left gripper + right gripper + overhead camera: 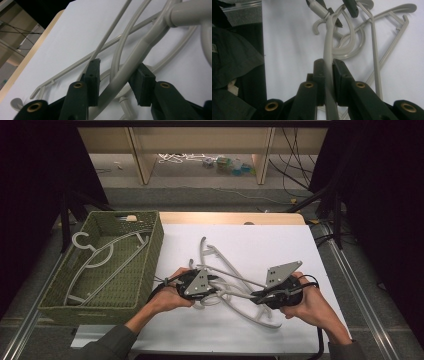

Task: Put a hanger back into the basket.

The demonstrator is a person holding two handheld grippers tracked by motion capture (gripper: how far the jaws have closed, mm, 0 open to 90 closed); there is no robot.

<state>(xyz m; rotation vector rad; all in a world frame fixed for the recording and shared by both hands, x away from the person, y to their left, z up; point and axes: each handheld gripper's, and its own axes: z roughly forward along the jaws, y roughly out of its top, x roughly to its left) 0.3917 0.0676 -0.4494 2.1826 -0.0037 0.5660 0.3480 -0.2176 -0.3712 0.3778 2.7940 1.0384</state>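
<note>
One woven green rectangular basket (150, 251) stands at the left edge of the white tabletop (280, 245), and one pale grey plastic hanger (100, 260) lies inside it. Near the tabletop's front edge, a tangle of about two more such hangers (235, 285) lies; their exact number cannot be told.

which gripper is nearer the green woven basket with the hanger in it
Left. The left gripper is beside the green woven basket, just off its right wall. The right gripper sits farther right across the tangled grey plastic hangers.

I can read no text, label, brand, number or sign on anything near my grippers or anywhere around them.
</note>
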